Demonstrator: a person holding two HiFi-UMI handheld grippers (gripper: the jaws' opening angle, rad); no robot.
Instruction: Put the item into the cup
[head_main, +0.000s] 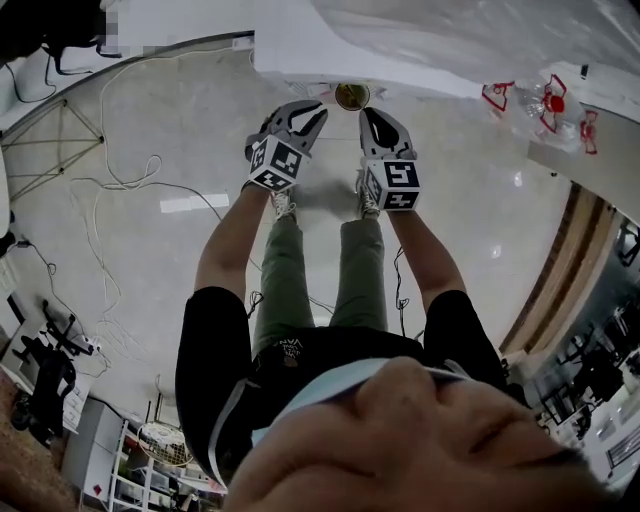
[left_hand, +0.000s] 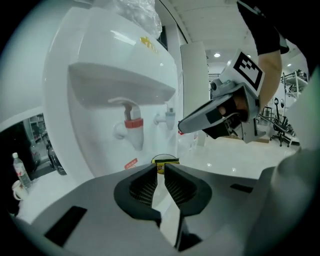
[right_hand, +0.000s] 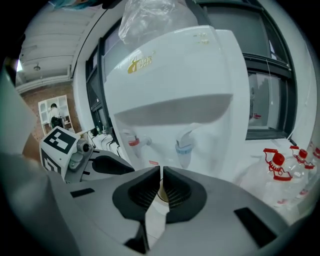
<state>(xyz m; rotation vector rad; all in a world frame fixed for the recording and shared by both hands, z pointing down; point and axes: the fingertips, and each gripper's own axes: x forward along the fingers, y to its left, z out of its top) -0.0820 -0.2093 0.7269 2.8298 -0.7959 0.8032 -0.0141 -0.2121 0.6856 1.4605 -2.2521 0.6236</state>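
The small round yellowish cup (head_main: 351, 96) stands tucked against the front of the white plastic water dispenser (left_hand: 100, 75), below its red tap (left_hand: 133, 123) and blue tap (left_hand: 170, 114). Treat it as light and thin-walled, easy to tip or crush, so take it low on the wall with a gentle squeeze. Your left gripper (left_hand: 161, 166) stands a narrow slit apart and your right gripper (right_hand: 160, 169) is all but closed. Both hold nothing, with their tips near the cup. The taps and overhang crowd you from above; the free room is back toward you.
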